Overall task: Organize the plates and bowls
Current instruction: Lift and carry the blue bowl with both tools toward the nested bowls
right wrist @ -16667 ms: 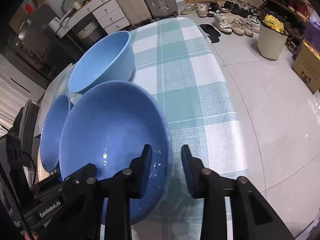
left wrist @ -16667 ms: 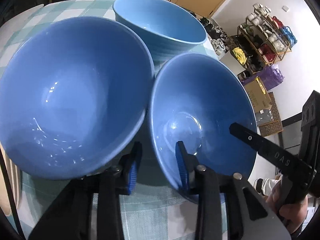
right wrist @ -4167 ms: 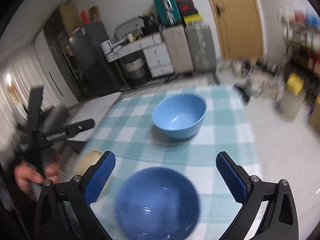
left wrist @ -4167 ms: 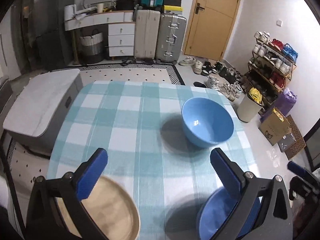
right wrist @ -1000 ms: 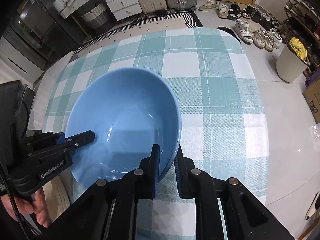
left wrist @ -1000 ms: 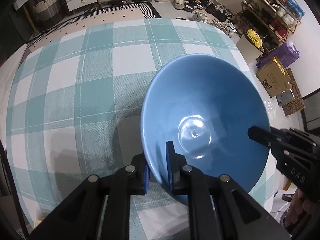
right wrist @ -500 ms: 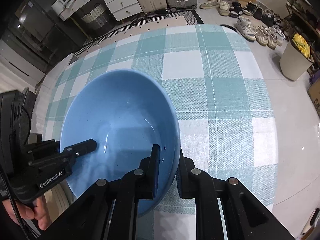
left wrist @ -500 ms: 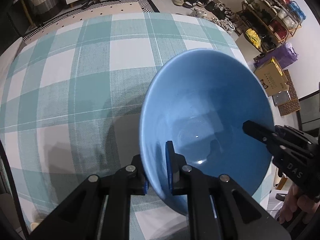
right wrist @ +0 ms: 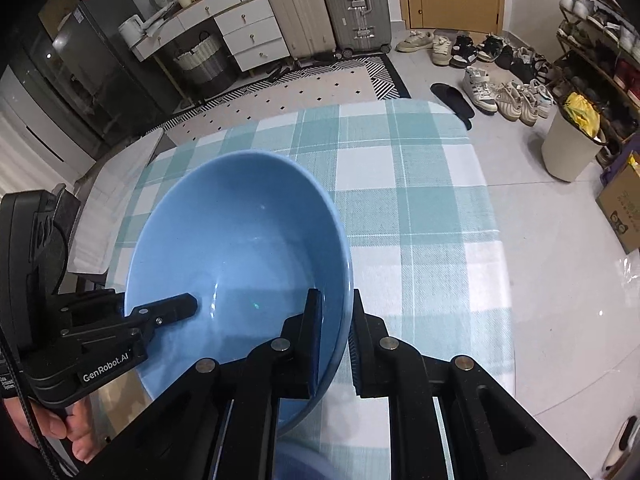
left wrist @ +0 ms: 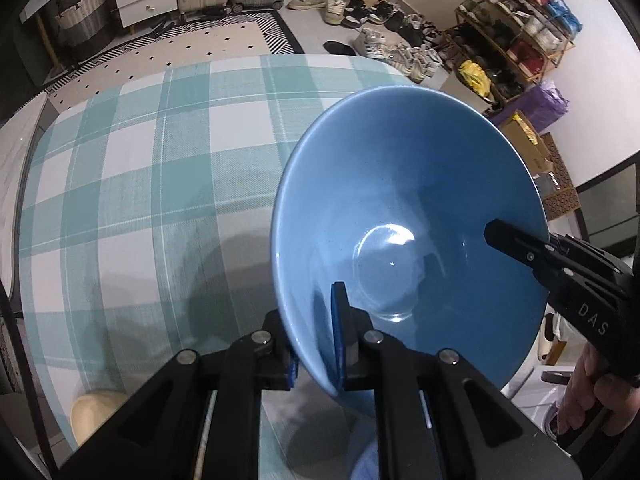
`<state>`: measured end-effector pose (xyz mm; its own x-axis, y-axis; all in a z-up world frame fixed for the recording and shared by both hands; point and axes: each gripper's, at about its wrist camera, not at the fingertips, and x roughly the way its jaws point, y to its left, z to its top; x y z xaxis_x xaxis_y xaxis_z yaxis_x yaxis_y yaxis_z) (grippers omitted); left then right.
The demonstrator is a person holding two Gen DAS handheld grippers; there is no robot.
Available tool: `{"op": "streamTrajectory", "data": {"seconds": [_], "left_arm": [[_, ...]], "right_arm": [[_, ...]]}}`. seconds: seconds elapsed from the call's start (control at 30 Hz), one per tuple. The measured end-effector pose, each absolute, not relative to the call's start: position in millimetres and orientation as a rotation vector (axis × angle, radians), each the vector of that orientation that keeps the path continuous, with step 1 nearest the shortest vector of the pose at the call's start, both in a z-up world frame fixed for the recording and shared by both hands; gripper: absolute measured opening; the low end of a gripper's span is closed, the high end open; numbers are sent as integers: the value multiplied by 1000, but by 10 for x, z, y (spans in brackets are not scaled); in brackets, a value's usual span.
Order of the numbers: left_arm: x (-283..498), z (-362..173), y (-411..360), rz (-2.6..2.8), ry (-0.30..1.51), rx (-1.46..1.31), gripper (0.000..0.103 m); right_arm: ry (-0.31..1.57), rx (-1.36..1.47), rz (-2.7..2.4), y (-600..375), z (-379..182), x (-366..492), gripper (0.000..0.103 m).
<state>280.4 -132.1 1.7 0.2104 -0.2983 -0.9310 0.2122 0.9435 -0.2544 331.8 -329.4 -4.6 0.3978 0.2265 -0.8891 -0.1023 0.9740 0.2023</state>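
One blue bowl [left wrist: 408,208] [right wrist: 240,248] hangs tilted above the teal checked table [left wrist: 132,168] [right wrist: 420,220], gripped from two sides. My left gripper [left wrist: 316,340] is shut on its near rim, one pad inside and one outside. From the right in that view, my right gripper [left wrist: 516,240] clamps the opposite rim, held by a person's hand [left wrist: 592,400]. The right wrist view shows my right gripper [right wrist: 334,320] shut on the rim, with my left gripper [right wrist: 160,314] on the far side. A tan plate [left wrist: 92,412] lies at the table's near left corner.
A bluish rounded shape [right wrist: 304,464], perhaps another bowl, shows below the fingers. Beyond the table stand suitcases [right wrist: 324,4], a drawer unit [right wrist: 248,28], shoes [right wrist: 500,92] on the floor, a bin [right wrist: 568,148], a shoe rack [left wrist: 520,28] and a cardboard box [right wrist: 624,208].
Both grippers have risen with the blue bowl, which left the cloth and now hangs higher. The table looks farther off, and more floor and the tan plate show.
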Motion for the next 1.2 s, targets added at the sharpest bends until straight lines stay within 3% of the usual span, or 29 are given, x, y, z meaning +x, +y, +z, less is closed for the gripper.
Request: {"op": "streamTrajectory", "data": {"seconds": [0.37, 1.2], "left_arm": [[2150, 375, -1270, -415, 1266, -93, 11], [1332, 115, -1370, -466, 1306, -10, 13]], "right_arm": [[1088, 92, 187, -3284, 495, 2468, 12], [1191, 140, 174, -3355, 124, 1603, 12]]}}
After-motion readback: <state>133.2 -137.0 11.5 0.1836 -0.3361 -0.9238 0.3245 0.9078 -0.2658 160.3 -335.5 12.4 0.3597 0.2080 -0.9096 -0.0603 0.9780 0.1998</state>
